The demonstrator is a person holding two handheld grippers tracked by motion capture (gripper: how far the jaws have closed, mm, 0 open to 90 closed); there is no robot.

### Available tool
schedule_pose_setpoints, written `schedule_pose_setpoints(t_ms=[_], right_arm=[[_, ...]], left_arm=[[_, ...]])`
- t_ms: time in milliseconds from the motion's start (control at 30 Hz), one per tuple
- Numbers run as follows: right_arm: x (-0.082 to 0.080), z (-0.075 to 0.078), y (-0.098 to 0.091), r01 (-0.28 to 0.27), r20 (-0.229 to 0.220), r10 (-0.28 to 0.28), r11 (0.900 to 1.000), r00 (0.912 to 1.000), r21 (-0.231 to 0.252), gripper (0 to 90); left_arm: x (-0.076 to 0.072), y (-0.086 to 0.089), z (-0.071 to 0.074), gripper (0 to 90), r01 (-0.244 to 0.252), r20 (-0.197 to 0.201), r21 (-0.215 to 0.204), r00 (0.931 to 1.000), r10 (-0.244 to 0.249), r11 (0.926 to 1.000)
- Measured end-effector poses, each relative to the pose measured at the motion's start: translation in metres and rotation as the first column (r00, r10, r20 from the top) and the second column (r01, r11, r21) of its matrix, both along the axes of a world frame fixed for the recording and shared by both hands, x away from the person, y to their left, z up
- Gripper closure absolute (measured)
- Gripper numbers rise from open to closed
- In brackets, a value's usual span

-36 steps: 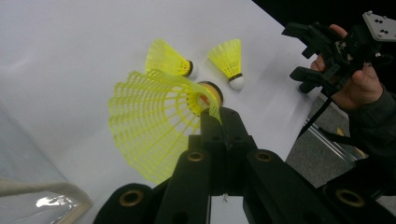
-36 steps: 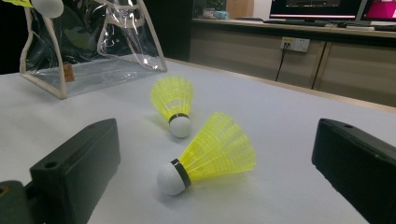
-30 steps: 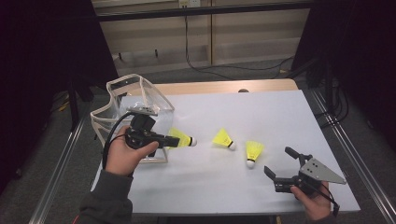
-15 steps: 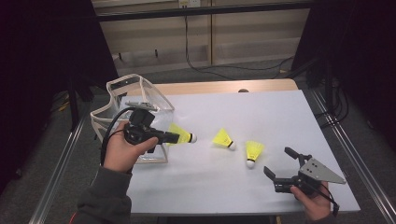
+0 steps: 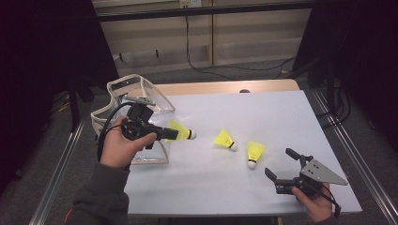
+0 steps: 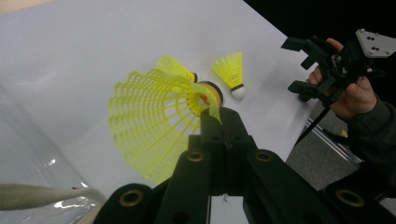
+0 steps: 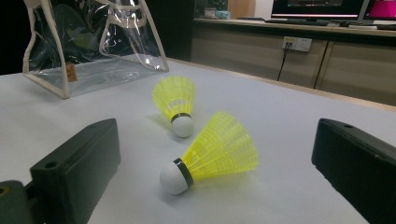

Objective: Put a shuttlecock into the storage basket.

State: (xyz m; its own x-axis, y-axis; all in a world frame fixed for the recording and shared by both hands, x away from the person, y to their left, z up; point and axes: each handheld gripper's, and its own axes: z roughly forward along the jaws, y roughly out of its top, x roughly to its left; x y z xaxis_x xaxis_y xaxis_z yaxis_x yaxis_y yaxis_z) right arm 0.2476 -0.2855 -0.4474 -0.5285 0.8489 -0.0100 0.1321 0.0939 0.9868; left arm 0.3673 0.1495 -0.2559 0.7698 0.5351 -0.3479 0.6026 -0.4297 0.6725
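Note:
My left gripper (image 5: 173, 135) is shut on a yellow shuttlecock (image 5: 182, 133) and holds it above the table, just right of a clear plastic bag (image 5: 123, 93). In the left gripper view the jaws pinch the rim of the shuttlecock's mesh skirt (image 6: 149, 121). Two more yellow shuttlecocks (image 5: 224, 139) (image 5: 255, 152) lie on the white table (image 5: 281, 117), at its middle. My right gripper (image 5: 278, 161) stands open near the table's front right, a little short of them. Its view shows both, one near (image 7: 215, 151) and one farther (image 7: 180, 105), between its wide-apart jaws.
The clear bag with its cream trim (image 7: 88, 42) stands upright at the table's left edge, its mouth facing up. A metal frame rail (image 5: 61, 173) runs along the left side of the table. Cables lie on the floor behind the table.
My left gripper has drifted slightly up and toward the bag with the shuttlecock still held. The right gripper and the two lying shuttlecocks have stayed put.

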Motion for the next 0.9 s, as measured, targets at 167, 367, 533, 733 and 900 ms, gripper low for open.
schedule_pose_setpoints(t_ms=[167,367,533,733,900], right_arm=[[-0.001,0.0,0.0,-0.001,-0.001,0.001,1.0,1.0,0.001,1.0],[-0.001,0.0,0.0,-0.003,-0.001,0.003,1.0,1.0,-0.001,1.0],[-0.001,0.0,0.0,-0.005,0.001,0.005,1.0,1.0,-0.002,1.0],[-0.001,0.0,0.001,-0.008,-0.001,0.008,0.9999,1.0,-0.006,1.0],[-0.001,0.001,0.003,-0.013,0.002,0.013,0.9999,0.9999,-0.006,1.0]], left_arm=[[0.0,0.001,0.003,90.0,0.001,0.004,0.011,1.0,-0.001,0.9999],[0.0,0.002,0.005,90.0,0.004,0.004,0.012,1.0,-0.004,0.9999],[0.001,0.003,0.006,90.0,-0.002,0.005,0.017,1.0,0.002,0.9999],[0.0,0.004,0.009,90.0,-0.006,0.005,0.009,1.0,0.006,0.9999],[0.0,0.006,0.012,90.0,-0.016,0.005,0.015,0.9999,0.016,0.9998]])
